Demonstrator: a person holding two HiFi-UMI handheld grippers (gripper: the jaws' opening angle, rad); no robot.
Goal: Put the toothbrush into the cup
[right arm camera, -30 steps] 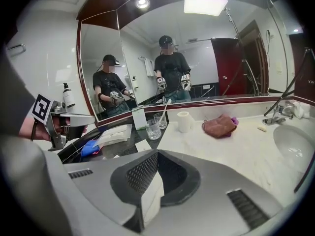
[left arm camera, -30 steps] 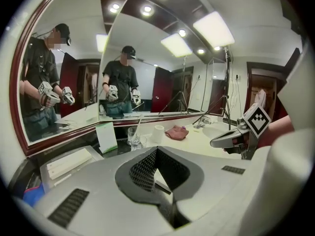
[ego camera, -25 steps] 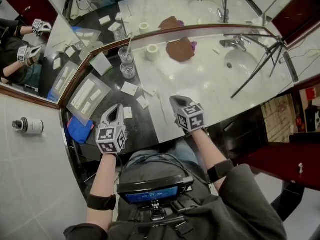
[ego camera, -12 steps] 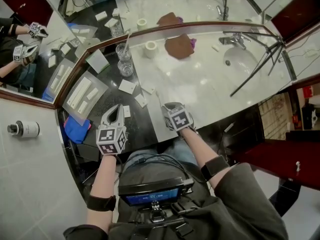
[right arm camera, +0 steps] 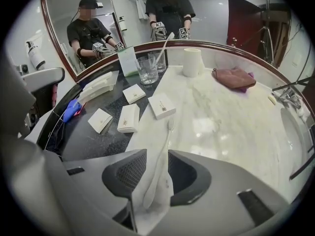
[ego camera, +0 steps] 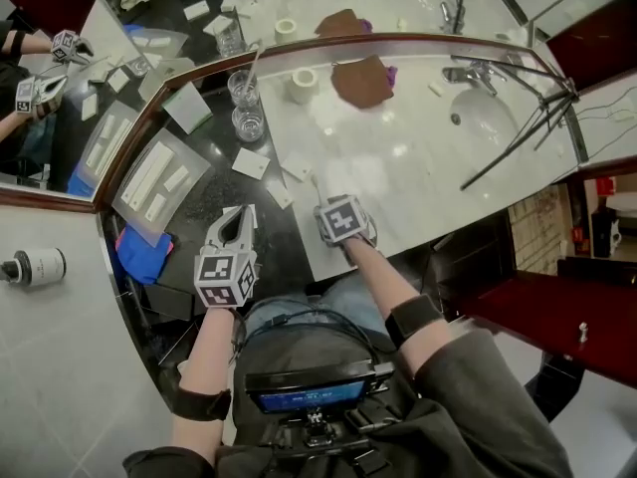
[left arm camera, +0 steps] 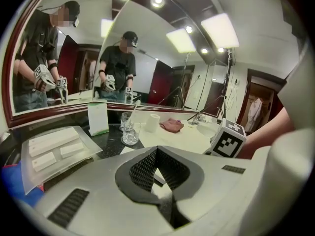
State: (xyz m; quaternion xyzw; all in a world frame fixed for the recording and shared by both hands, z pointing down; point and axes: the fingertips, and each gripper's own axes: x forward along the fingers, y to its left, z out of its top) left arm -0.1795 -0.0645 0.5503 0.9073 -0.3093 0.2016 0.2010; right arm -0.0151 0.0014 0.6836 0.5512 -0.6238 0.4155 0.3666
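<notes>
Straddling the toothbrush lying on the bench, the right tongs have just been opening; pads not yet pressing it. The left tongs are closed, empty. Grasping, lifting and insertion into the cup remain.

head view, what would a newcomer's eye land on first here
The right gripper at the near edge of the marble counter, its jaws just opening, straddling a white toothbrush lying there. Next, the glass cups by the mirror and the maroon cloth near the sink.
</notes>
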